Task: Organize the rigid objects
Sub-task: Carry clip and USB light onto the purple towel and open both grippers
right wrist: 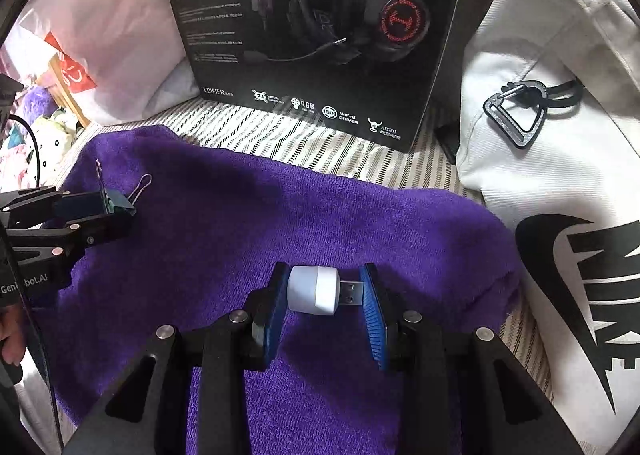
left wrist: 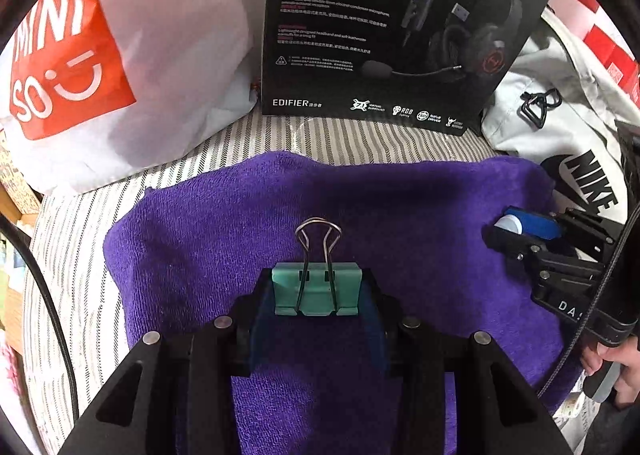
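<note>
My left gripper [left wrist: 317, 295] is shut on a teal binder clip [left wrist: 316, 291], its wire handles pointing away over the purple towel [left wrist: 224, 223]. From the right wrist view that same clip [right wrist: 118, 204] shows at the left, held in the left gripper [right wrist: 116, 211]. My right gripper [right wrist: 325, 291] is shut on a small white USB plug light [right wrist: 314, 289], its metal connector against the right pad. In the left wrist view the right gripper [left wrist: 516, 231] appears at the right edge, the white light [left wrist: 509, 224] showing between its blue pads.
A black Edifier headset box [left wrist: 384, 31] stands behind the towel. A white and red Miniso bag [left wrist: 100, 67] lies at the left, a white Nike bag [right wrist: 560, 175] with a black buckle [right wrist: 516, 115] at the right. Striped bedding [right wrist: 312, 143] lies under the towel.
</note>
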### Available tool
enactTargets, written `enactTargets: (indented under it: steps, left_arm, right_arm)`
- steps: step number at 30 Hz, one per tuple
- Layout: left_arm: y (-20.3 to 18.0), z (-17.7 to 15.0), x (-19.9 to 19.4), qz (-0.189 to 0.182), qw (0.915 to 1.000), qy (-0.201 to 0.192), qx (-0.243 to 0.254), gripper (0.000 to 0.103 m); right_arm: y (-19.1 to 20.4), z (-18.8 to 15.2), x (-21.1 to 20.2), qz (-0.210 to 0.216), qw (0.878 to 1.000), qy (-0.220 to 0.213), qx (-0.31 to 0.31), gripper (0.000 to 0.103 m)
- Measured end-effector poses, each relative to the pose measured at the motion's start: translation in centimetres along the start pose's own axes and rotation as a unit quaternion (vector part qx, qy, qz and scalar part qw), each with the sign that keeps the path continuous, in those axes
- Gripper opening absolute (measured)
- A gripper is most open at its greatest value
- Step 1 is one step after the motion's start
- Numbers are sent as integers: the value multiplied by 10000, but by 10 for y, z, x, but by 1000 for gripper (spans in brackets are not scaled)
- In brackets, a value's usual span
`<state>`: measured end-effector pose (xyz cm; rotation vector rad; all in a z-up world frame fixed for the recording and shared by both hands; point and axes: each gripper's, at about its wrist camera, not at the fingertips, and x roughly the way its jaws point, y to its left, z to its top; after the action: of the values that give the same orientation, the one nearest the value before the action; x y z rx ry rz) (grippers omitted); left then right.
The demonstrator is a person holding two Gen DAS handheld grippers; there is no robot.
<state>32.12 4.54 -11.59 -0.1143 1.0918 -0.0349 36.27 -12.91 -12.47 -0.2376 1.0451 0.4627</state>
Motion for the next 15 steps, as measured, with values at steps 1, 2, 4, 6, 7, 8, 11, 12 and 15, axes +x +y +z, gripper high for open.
enactTargets:
  steps: [1,2,4,6,7,8,11,12,15]
  left_arm:
    - [-1,0,0,24,10000,2,31,39]
    - [-3,0,0,48,10000,11,69,40]
    - [-6,0,2,82,9999,11,120,42]
    - [-10,0,3,78,9997,43,218,51]
    - [-14,0,4,74,9996,92,262,60]
    - [-16,-2,4,76,9995,128,281,67]
    - [-22,-7,2,240,9991,174,318,69]
    - [-22,-9,0,266,9990,185,298,69]
    - [-23,-22,-19,238,9995,126,191,67]
  right_arm:
    - [0,-1,0,6,10000,-11,-15,36]
    - [1,-1,-1,6,10000,-13,-54,37]
    - [-1,-2,-2,77,9999,62,-64,40]
    - [-3,-3,-5,229,9996,171,-11,50]
    - [-3,-5,-7,238,9995,207,5,54]
    - [-3,-8,-9,206,9995,235,2,55]
    - [-1,-20,-22,43,9996,275,4,55]
    - [0,-25,-31,65,9997,227,48,55]
    - [1,-44,-64,173,9997,35,163,55]
